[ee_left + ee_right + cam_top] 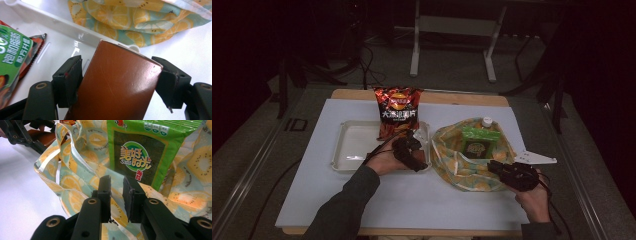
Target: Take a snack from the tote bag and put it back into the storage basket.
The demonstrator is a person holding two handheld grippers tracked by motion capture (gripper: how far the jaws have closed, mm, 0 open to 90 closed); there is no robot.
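My left gripper (412, 150) (117, 72) is shut on a brown carton (117, 90), held over the right end of a white tray (349, 145) (57, 25). A red chip bag (397, 112) (12, 57) lies at the tray's far side. To the right sits a lemon-print cloth bag (462, 175) (75, 195) holding a green seaweed packet (479, 142) (140, 152) and a white-capped bottle (487, 121). My right gripper (493, 166) (117, 187) rests on the bag's near right rim, jaws almost together with the cloth filling the narrow gap. The left gripper (20, 135) and carton (47, 137) also show far off.
A white mat (412, 200) covers the wooden table (437, 97). The near half of the mat is bare. Beyond the table stand the metal legs of a frame (414, 50) and loose cables on a dark floor.
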